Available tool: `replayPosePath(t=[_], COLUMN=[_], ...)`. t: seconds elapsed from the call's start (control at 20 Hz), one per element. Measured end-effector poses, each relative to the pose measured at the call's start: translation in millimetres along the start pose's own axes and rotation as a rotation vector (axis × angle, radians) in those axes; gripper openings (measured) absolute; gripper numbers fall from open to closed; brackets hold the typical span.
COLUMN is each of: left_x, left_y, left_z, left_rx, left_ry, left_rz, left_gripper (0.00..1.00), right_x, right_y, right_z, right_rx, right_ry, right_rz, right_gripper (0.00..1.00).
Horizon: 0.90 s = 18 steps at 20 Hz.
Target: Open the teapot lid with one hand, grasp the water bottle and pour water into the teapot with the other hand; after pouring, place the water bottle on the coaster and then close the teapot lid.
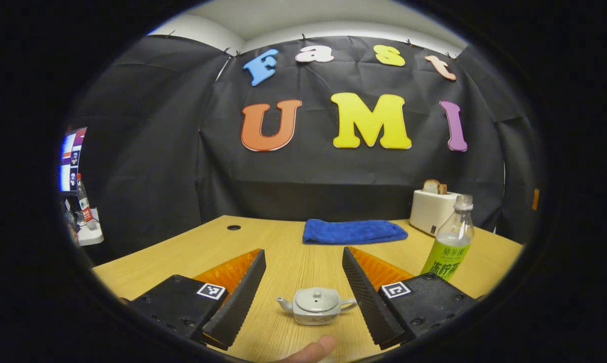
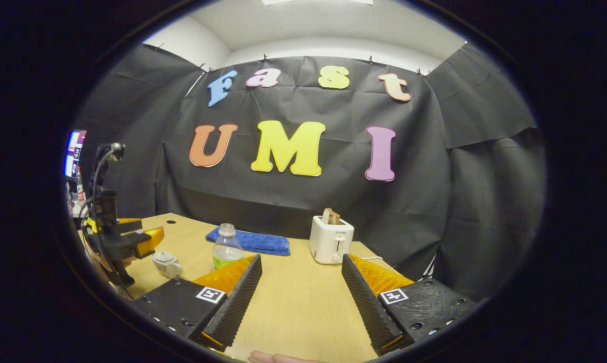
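A small pale grey teapot [image 1: 316,305] stands on the wooden table [image 1: 293,262] with its lid on, spout pointing left. It sits low between the wide-apart fingers of my left gripper [image 1: 303,254], which is open and touches nothing. A clear water bottle [image 1: 452,242] with a green label stands upright to the right of the teapot. In the right gripper view, the teapot [image 2: 166,263] and the bottle [image 2: 227,247] are at the left, and the left gripper [image 2: 149,239] hovers just above the teapot. My right gripper [image 2: 301,259] is open over bare table.
A folded blue towel [image 1: 354,232] lies at the back of the table. A white toaster [image 1: 432,209] with toast in it stands at the back right. A fingertip [image 1: 313,349] shows at the bottom edge. A screen and a shelf [image 1: 89,232] are off the table's left side.
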<state>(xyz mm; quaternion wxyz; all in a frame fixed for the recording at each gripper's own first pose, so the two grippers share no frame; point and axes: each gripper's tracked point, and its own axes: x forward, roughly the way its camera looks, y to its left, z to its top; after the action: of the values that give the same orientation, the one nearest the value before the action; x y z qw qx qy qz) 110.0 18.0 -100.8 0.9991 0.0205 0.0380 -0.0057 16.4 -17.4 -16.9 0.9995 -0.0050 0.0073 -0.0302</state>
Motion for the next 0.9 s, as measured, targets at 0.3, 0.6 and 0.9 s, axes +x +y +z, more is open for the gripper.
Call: replayPosePath(t=[0.3,0.6,0.9], left_x=[18,26,27], left_y=[-4,-9,-8], left_z=[-31,-41,-35], left_rx=[-0.005,-0.017,-0.016], left_ry=[0.059,0.075,0.059], left_rz=[-0.037,-0.067,-0.079], left_gripper=[0.8,0.47,0.13], right_x=[9,13,24], right_y=[13,22,31], right_z=[-20,-30,-44], right_rx=[0.03,0.043,0.053], right_ry=[0.072,0.109,0.122], right_rz=[0.048,0.072,0.088], right_gripper=[0.97,0.96,0.95])
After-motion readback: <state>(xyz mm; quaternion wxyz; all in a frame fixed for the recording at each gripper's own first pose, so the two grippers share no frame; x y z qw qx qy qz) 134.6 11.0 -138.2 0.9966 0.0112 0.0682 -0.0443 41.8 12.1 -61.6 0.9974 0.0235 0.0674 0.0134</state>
